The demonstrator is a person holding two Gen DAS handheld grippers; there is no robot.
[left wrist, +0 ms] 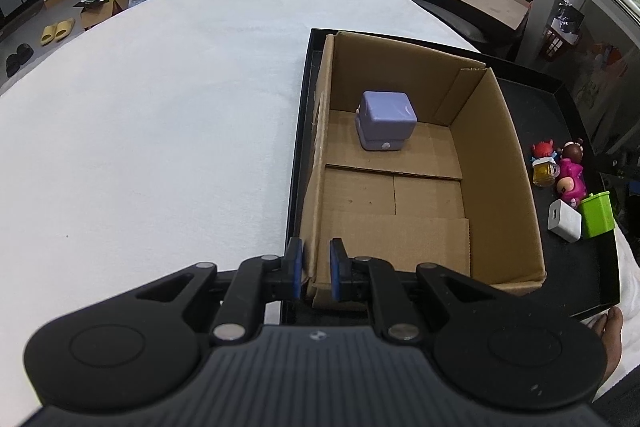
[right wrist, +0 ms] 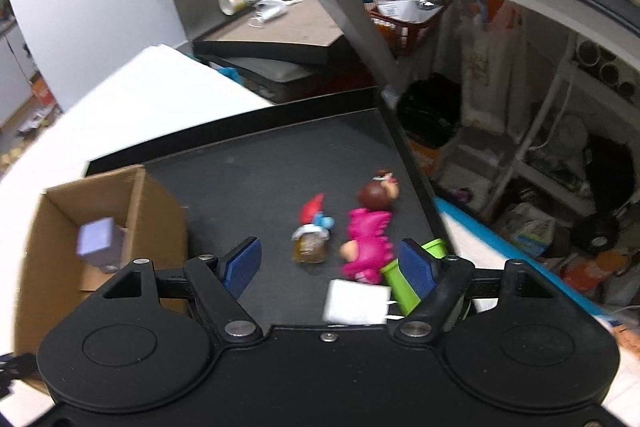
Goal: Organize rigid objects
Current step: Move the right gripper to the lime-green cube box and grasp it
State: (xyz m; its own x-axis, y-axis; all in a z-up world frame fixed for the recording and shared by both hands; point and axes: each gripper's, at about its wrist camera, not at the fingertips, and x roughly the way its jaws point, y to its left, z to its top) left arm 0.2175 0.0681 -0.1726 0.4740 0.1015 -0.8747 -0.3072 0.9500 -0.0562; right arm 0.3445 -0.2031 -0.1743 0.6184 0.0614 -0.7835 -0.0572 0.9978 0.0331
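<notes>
Left wrist view: left gripper [left wrist: 316, 269] has its blue pads close together, straddling the near left wall of the cardboard box [left wrist: 496, 163]; pads look to be pinching the wall edge, though a thin gap on the left pad side cannot be ruled out. Box sits inside a black tray [left wrist: 560, 267] on a white-covered table [left wrist: 160, 107]. Inside the box, toward the far end, one purple cube-shaped toy [left wrist: 386, 119] resting on the box floor. To the right of the box, on the tray floor: red figure [left wrist: 543, 149], yellow mug toy [left wrist: 545, 173], pink figure [left wrist: 570, 173], white block [left wrist: 565, 220], green bin toy [left wrist: 598, 214], clustered close together.

Right wrist view (blurred): right gripper [right wrist: 332, 263] with fingers spread wide, holding nothing, over the same tray [right wrist: 260, 155]. This view shows the cluster from nearer: white block [right wrist: 356, 301] lies just in front of the gripper body between the pads; green bin toy [right wrist: 400, 283] partly behind the right pad; pink figure [right wrist: 368, 245] and mug toy [right wrist: 310, 247] just beyond. Box [right wrist: 156, 223] at left, purple toy [right wrist: 98, 237] visible within

Only the right view shows clutter under a desk; only the left shows yellow slippers [left wrist: 58, 30] on the floor
</notes>
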